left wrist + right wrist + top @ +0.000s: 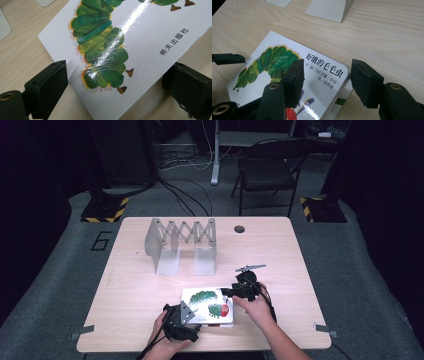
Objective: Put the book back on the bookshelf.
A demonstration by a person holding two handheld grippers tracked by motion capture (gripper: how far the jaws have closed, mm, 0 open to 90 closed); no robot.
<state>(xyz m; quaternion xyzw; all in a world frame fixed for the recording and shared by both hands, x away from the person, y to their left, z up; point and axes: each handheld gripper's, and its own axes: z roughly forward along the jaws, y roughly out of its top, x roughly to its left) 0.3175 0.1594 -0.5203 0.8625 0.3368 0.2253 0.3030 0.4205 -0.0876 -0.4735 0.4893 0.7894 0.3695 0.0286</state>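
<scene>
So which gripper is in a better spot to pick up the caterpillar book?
Probably the left gripper: its open jaws already sit on either side of the book at its corner. The right gripper is open too, with one jaw over the cover.

On the pale wooden table (150, 315) a white book (207, 306) with a green caterpillar on its cover lies flat toward six o'clock. The left gripper (184, 317) sits at the book's seven o'clock corner, the right gripper (231, 291) at its two o'clock corner. A grey accordion rack (182, 242) stands toward eleven o'clock. A folding chair (270, 170) stands beyond the table.
</scene>
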